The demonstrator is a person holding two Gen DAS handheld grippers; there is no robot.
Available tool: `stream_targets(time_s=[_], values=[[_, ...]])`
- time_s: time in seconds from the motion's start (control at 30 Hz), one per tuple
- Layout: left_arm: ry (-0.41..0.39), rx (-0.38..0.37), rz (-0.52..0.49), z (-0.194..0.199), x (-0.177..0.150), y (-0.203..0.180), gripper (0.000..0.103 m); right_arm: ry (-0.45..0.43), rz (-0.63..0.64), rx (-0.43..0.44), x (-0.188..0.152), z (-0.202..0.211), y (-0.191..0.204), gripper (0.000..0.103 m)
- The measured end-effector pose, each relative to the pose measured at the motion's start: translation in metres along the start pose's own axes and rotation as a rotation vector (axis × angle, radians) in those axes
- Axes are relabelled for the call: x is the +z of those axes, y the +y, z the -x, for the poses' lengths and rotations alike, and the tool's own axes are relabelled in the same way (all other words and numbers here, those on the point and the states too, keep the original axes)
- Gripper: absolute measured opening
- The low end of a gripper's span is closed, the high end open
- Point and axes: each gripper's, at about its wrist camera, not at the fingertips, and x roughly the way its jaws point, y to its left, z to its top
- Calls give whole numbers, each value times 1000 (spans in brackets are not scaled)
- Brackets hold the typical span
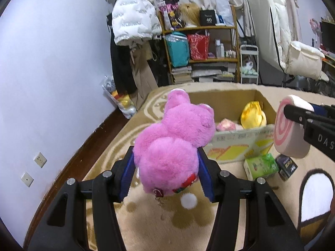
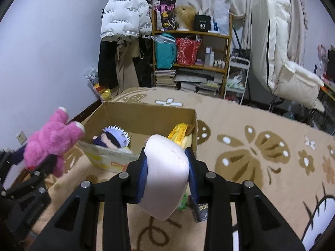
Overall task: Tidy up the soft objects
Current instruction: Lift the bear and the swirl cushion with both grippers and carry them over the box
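Observation:
My left gripper (image 1: 166, 165) is shut on a pink plush bear (image 1: 173, 138), held above the rug just before the open cardboard box (image 1: 230, 102). The bear also shows at the left of the right wrist view (image 2: 52, 144). My right gripper (image 2: 167, 165) is shut on a pink-and-white swirl cushion (image 2: 165, 175), held in front of the box (image 2: 146, 115); the cushion shows at the right of the left wrist view (image 1: 291, 129). Inside the box lie a yellow plush (image 1: 253, 115), a small pink plush (image 1: 226, 124) and a doll with pale spiky hair (image 2: 113, 139).
A green packet (image 1: 261, 166) and a dark small box (image 1: 285, 166) lie on the beige patterned rug (image 2: 261, 146) by the box. A wooden shelf (image 2: 192, 48), hanging coats (image 2: 123, 21) and a white recliner (image 2: 282, 62) stand behind. The wall is on the left.

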Motion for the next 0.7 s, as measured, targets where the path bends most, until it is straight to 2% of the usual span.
stream_targets(time_s=[0.27, 0.7], values=[[-56, 7, 9, -8, 19, 7, 54, -33, 53, -40, 21, -8, 1, 35], [-63, -3, 63, -56, 51, 7, 54, -42, 90, -27, 53, -48, -5, 35]])
